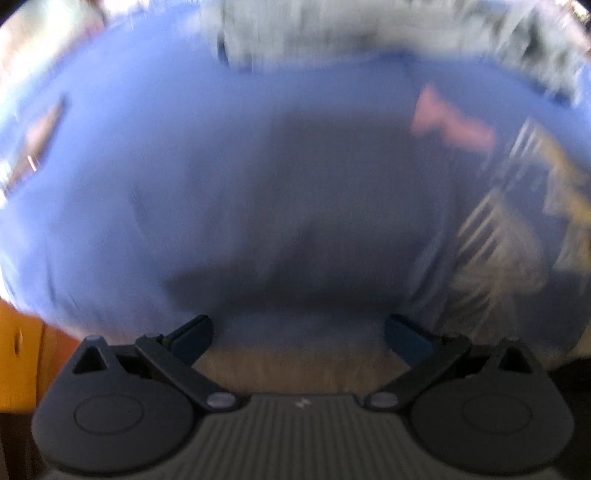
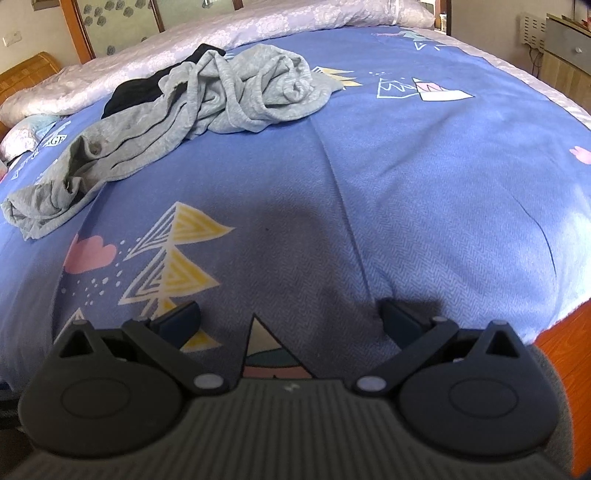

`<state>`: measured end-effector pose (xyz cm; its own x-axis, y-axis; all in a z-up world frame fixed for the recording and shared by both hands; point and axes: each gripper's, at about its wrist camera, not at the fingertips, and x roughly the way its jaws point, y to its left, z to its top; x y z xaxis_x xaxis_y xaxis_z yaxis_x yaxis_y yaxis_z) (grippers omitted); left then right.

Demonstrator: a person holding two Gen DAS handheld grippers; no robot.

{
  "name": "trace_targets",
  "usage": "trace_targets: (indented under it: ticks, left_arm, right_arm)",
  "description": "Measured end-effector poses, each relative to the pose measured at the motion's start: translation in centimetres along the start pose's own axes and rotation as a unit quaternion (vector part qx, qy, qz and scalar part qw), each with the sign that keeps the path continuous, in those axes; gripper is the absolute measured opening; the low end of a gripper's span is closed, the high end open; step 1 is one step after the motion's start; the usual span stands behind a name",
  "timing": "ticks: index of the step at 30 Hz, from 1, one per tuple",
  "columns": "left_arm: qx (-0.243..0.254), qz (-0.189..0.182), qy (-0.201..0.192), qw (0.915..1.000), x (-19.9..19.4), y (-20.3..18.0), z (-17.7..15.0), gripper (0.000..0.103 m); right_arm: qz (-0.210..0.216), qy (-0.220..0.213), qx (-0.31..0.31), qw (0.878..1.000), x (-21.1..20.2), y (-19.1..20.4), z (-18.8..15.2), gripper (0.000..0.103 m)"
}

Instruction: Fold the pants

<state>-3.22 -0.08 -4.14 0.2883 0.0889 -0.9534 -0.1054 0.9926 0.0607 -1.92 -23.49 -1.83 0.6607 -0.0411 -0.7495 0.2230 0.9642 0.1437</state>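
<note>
On the blue patterned bedspread (image 2: pixel 424 177), the grey pants (image 2: pixel 207 96) lie unfolded in a crumpled heap, with one leg trailing away from the heap toward the bedspread's left edge. A black garment (image 2: pixel 136 90) sits behind the heap, touching it and partly covered by it. Beyond both, a pale lilac quilt (image 2: pixel 229 27) runs across the far side of the bedspread, against a wooden headboard (image 2: pixel 27 72).

Right gripper (image 2: pixel 288 317): jaws spread wide, nothing between them. It hangs over the near part of the bedspread, well apart from the pants. A yellow triangle-tree print (image 2: pixel 181 254) lies just beyond its left finger, and its shadow falls on the fabric ahead of it.

Left gripper (image 1: pixel 298 334): jaws spread wide, nothing between them. The left wrist view is heavily motion-blurred. Blue bedspread fills most of that view, and a blurred grey mass at the top edge is consistent with the pants (image 1: pixel 369 33), well apart from the fingers. An orange wooden surface (image 1: pixel 22 354) shows at the lower left of that view.
</note>
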Motion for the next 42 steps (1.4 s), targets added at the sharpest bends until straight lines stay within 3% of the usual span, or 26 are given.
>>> trace_targets:
  ticks: [7,11,14,16,18,20,21,23,25,30,33,34,35,36,38,40,42]
  left_arm:
    - [0.026,-0.017,0.001,0.9995,-0.4,-0.7,-0.2,0.103]
    - [0.079,-0.087,-0.003,0.9931,-2.7,-0.6,-0.4,0.102]
    - [0.115,-0.135,-0.049,0.9829,-5.7,0.5,-1.0,0.102]
    - [0.109,-0.167,-0.084,0.9763,-7.4,1.7,-0.9,0.102]
    - [0.081,-0.183,-0.115,0.9729,-8.4,3.3,-0.1,0.102]
    - [0.054,-0.181,-0.145,0.9714,-9.1,4.2,1.4,0.1]
    - [0.048,-0.169,-0.157,0.9719,-9.3,4.4,2.4,0.097]
    - [0.056,-0.137,-0.178,0.9727,-9.6,4.0,5.3,0.087]
    - [0.078,-0.101,-0.215,0.9683,-9.8,3.0,7.7,0.086]
    - [0.165,-0.018,-0.278,0.9462,-8.2,-1.7,12.2,0.081]
    - [0.207,0.007,-0.282,0.9369,-5.8,-4.6,14.4,0.073]
    - [0.209,0.012,-0.268,0.9404,-5.1,-4.8,15.2,0.049]
    - [0.204,0.014,-0.241,0.9488,-4.1,-4.9,16.3,0.019]
    - [0.188,0.004,-0.209,0.9597,-3.2,-4.5,17.4,0.008]
    - [0.101,-0.047,-0.188,0.9758,-3.5,-1.7,19.2,0.007]
    - [0.027,-0.063,-0.22,0.973,-5.6,1.7,19.9,0.006]
    - [-0.035,-0.041,-0.271,0.961,-8.0,5.4,20.3,0.006]
  right_arm:
    - [-0.002,-0.009,-0.001,1.0,0.0,0.1,-0.1,0.103]
    - [0.012,-0.006,-0.002,1.0,-0.4,-0.3,0.3,0.103]
    - [0.028,-0.045,0.016,0.998,-1.7,-0.9,1.0,0.103]
    - [0.031,-0.077,0.007,0.996,-2.6,-0.8,1.5,0.102]
    - [0.036,-0.105,-0.007,0.994,-3.2,-0.4,2.1,0.09]
    - [0.045,-0.112,-0.013,0.993,-2.9,-0.4,2.7,0.064]
    - [0.055,-0.105,-0.009,0.993,-2.6,-0.5,3.1,0.057]
    - [0.081,-0.088,0.01,0.993,-1.7,-1.2,3.9,0.028]
    - [0.093,-0.081,0.024,0.992,-1.1,-1.6,4.3,0.023]
    - [0.1,-0.077,0.03,0.992,-0.5,-2.1,4.9,0.026]
    - [0.106,-0.078,0.018,0.991,0.1,-2.2,6.1,0.031]
    - [0.111,-0.079,0.012,0.991,0.6,-2.4,6.8,0.045]
    - [0.112,-0.082,0.009,0.99,1.2,-2.5,7.7,0.059]
    - [0.11,-0.083,0.008,0.99,1.8,-2.6,8.5,0.063]
    - [0.126,-0.079,0.015,0.989,3.2,-2.7,10.5,0.065]
    - [0.142,-0.07,0.037,0.987,5.0,-3.0,12.3,0.066]
    - [0.143,-0.061,0.059,0.986,7.2,-3.0,13.8,0.066]
